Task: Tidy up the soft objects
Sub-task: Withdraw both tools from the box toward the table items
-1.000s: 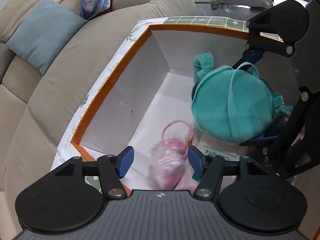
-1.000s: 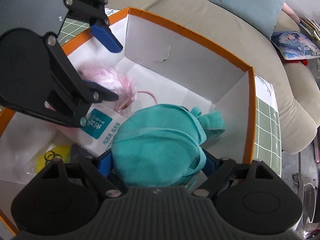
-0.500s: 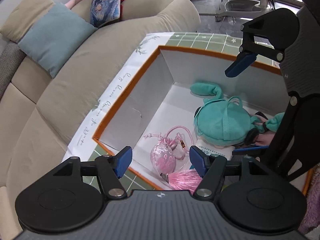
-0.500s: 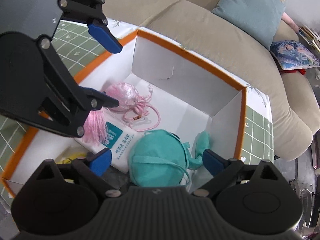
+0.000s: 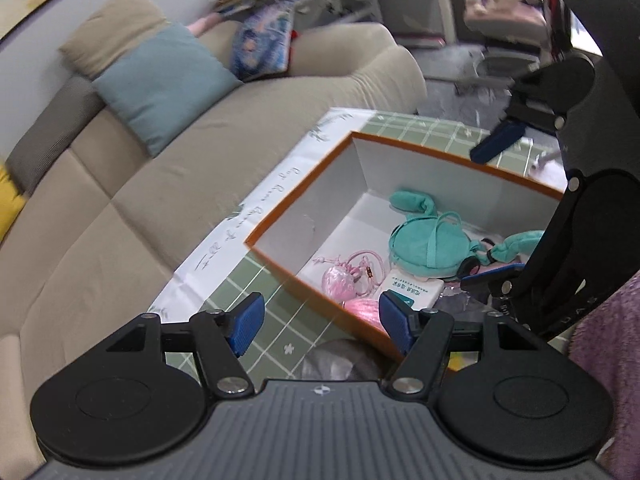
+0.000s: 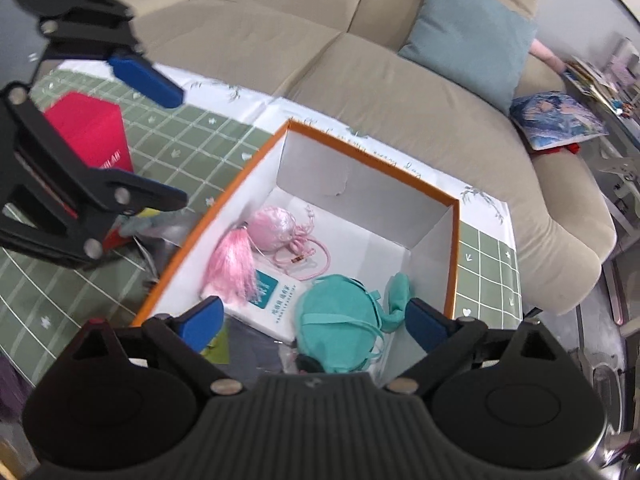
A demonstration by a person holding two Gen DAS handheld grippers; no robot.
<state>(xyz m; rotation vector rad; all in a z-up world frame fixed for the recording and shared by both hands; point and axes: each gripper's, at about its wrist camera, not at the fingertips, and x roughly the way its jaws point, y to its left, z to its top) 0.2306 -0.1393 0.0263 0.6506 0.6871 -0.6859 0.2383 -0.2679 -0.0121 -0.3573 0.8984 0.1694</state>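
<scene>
1. Right wrist view: the teal plush (image 6: 340, 320) lies in the box (image 6: 454, 248) at six o'clock — pink pouch (image 6: 272, 226) at eleven.
2. Right gripper (image 6: 316, 322) and left gripper (image 5: 320, 322) both gape empty, above the box.
3. Risk — loose straps could snag a descending finger.

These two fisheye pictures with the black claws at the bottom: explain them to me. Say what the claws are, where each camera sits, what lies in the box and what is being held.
The claws are two-finger grippers that a person holds, one in each hand; there is no robot arm. A camera rides on each, looking along its blue-padded fingers.

One picture comes from the left gripper, the other from the right gripper; each also shows the other tool off to the side.

Below sits an orange-rimmed box on a green checked cloth beside a beige sofa. In it lie a teal plush bag, a pink pouch with a pink tassel, and a white packet.

Nothing is held: both grippers are open, above the box.
</scene>
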